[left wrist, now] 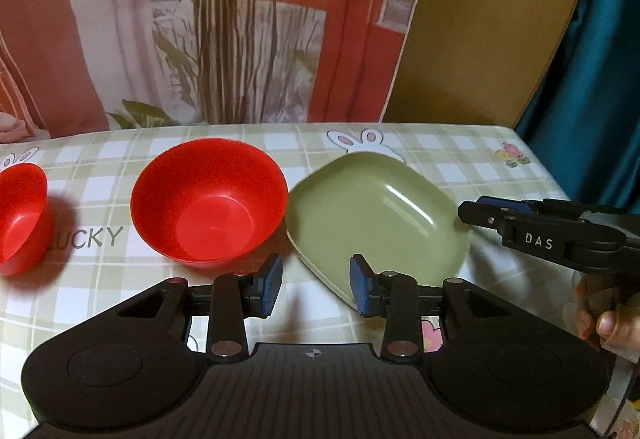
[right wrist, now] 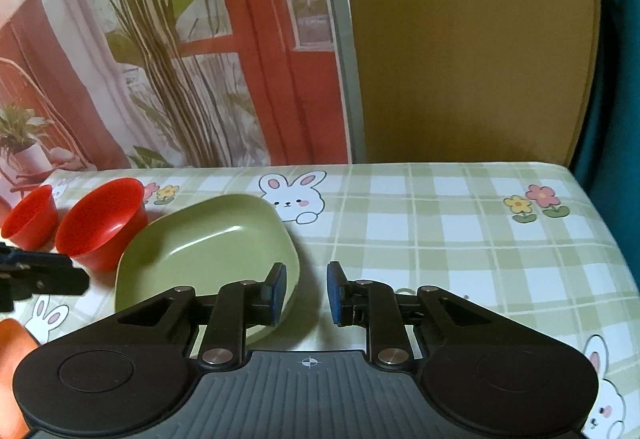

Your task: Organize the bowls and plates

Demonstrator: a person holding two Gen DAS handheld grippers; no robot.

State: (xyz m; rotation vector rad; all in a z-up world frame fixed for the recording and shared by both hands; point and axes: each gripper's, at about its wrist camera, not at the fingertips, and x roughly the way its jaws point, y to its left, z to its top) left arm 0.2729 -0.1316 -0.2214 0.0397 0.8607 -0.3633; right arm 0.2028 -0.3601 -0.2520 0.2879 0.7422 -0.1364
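Pre-grasp step: both tools spread and empty, left tool (left wrist: pixel 316 285) and right tool (right wrist: pixel 307 293) flanking the green squarish plastic plate (left wrist: pixel 376 215) beside the large red plastic bowl (left wrist: pixel 208 199) on the checkered bench (right wrist: pixel 440 239); next likely pinch plate rim.

On the table (left wrist: pixel 460 155), two bowls (left wrist: pixel 208 199) (left wrist: pixel 20 215) stand left of the plate (left wrist: pixel 376 207).
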